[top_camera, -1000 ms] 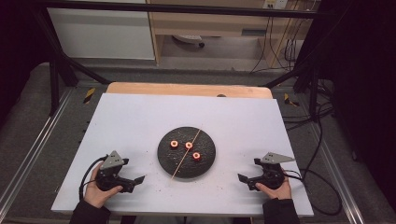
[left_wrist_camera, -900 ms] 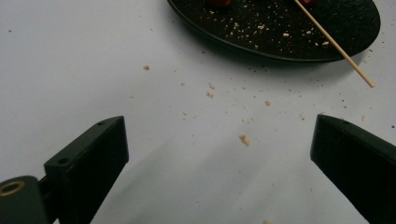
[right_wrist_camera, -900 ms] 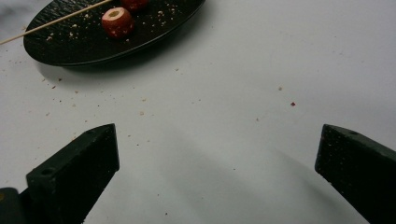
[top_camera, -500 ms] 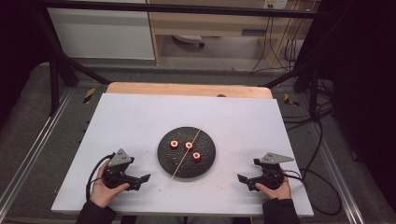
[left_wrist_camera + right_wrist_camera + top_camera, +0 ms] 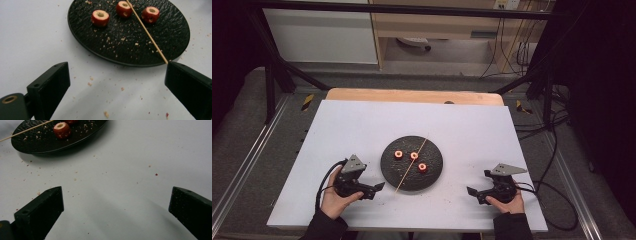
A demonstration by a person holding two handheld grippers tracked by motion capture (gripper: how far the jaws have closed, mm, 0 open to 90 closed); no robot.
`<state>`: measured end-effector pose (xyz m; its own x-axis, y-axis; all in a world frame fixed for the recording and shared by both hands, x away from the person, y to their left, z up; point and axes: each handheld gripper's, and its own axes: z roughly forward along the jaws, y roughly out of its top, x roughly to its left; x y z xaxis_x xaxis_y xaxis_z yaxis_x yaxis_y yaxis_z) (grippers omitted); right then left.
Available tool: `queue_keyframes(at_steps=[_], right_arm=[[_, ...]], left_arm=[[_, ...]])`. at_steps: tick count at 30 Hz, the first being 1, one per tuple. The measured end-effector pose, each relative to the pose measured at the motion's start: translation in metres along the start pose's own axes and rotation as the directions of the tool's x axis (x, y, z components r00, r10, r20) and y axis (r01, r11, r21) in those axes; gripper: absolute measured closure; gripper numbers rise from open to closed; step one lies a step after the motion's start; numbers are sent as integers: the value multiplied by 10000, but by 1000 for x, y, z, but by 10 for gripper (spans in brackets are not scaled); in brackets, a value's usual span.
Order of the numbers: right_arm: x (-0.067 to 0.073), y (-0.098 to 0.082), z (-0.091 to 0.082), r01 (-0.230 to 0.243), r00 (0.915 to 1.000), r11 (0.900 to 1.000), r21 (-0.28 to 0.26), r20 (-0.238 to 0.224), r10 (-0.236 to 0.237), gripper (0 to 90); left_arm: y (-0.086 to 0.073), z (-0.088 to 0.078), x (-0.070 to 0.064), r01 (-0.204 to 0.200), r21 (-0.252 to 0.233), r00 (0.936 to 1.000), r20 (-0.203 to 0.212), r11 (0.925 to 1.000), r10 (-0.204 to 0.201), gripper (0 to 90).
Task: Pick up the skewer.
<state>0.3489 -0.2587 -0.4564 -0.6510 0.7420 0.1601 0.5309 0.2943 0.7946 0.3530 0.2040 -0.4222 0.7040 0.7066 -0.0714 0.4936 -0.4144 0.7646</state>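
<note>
A round black plate (image 5: 432,172) (image 5: 172,37) (image 5: 30,145) lies in the middle of the white table. On it sit three red cored fruit pieces (image 5: 398,154) (image 5: 414,155) (image 5: 423,167) (image 5: 100,17) (image 5: 62,130) and a thin wooden skewer (image 5: 412,163) (image 5: 147,33) (image 5: 25,130) lying across it, its near end past the rim. My left gripper (image 5: 374,190) (image 5: 117,82) stands open just left of the plate's front, close to the skewer's end. My right gripper (image 5: 473,191) (image 5: 117,207) stands open over bare table, right of the plate.
Crumbs (image 5: 106,114) are scattered on the white table (image 5: 362,125) around the plate. A wooden edge (image 5: 412,95) runs along the table's far side. Black frame bars and cables (image 5: 557,165) flank the table.
My left gripper has slid right toward the plate's front edge. The right gripper has stayed where it was.
</note>
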Motion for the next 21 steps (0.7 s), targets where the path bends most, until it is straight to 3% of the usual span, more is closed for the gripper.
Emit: queue_keyframes(at_steps=[13, 21], right_arm=[[0, 0, 1, 9, 10000, 10000, 64, 22, -10, 6], [0, 0, 1, 10, 10000, 10000, 71, 26, -11, 7]], left_arm=[[22, 12, -16, -296, 208, 9992, -267, 9993, 302, 67], [35, 20, -22, -222, 493, 9984, -509, 9985, 247, 71]])
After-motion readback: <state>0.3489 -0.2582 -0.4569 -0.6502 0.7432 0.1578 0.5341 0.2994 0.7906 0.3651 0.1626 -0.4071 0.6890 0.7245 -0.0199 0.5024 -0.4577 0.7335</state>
